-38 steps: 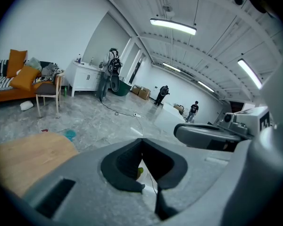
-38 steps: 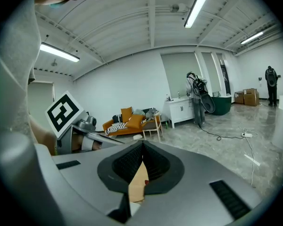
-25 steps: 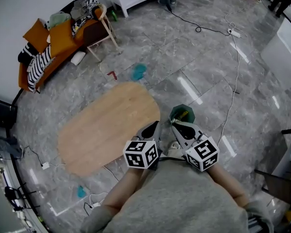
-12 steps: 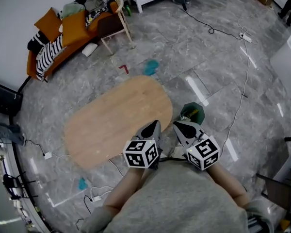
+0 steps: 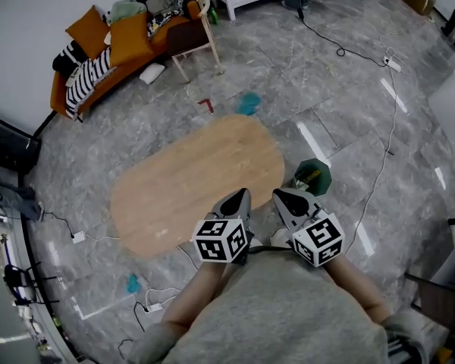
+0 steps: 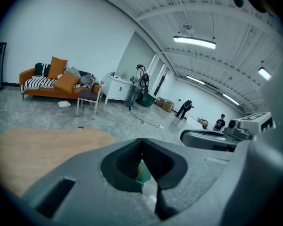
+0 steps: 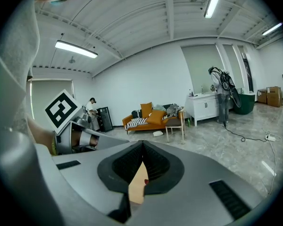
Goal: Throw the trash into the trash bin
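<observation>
Beside the table (image 5: 174, 196), the bin (image 5: 313, 177) stood just beyond the right gripper (image 5: 279, 194); it and the left gripper (image 5: 244, 193) were closed, empty.

Counter (image 5: 197, 180): pale wood grain. Floor (image 5: 349, 97): grey, veined like marble. Trash bin (image 5: 323, 180): dark green. Sofa (image 5: 129, 45): orange, with a black-and-white striped cushion (image 5: 89, 73). Left gripper (image 5: 242, 196) and right gripper (image 5: 278, 196): grey, cubes bearing black-and-white square markers.

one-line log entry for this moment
left tongs: shut, empty | right tongs: shut, empty | trash bin: on floor, right of table
</observation>
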Motion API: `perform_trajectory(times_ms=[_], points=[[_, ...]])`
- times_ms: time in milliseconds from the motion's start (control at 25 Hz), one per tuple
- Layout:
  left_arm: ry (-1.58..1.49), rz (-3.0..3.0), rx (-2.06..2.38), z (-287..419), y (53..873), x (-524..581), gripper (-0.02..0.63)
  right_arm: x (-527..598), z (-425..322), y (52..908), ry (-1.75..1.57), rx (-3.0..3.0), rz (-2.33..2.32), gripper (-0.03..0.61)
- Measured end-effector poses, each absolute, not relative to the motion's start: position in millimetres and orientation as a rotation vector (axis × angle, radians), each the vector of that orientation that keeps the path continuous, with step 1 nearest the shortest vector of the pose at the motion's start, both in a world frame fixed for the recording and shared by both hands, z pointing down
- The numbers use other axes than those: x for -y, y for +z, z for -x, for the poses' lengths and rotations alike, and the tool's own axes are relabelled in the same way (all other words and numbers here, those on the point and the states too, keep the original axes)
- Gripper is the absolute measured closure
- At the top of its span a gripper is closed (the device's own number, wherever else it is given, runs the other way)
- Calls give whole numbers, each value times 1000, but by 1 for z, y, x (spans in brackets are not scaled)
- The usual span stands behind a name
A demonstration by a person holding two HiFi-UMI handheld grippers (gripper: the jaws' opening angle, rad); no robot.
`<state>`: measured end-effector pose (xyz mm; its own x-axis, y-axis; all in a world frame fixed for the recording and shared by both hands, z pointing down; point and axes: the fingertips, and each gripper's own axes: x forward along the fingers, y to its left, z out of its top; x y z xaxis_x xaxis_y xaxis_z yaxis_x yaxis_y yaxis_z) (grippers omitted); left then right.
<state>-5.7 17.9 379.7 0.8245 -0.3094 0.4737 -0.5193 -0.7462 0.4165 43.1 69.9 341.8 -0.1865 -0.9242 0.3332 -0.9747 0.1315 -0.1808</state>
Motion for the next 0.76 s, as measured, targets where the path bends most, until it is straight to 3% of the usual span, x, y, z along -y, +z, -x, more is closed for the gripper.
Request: perform_trajectory(times_ms=[760], points=[[485,-2421,674,86,378,-4,603,-56,32,335,498,2272,-1858,571]])
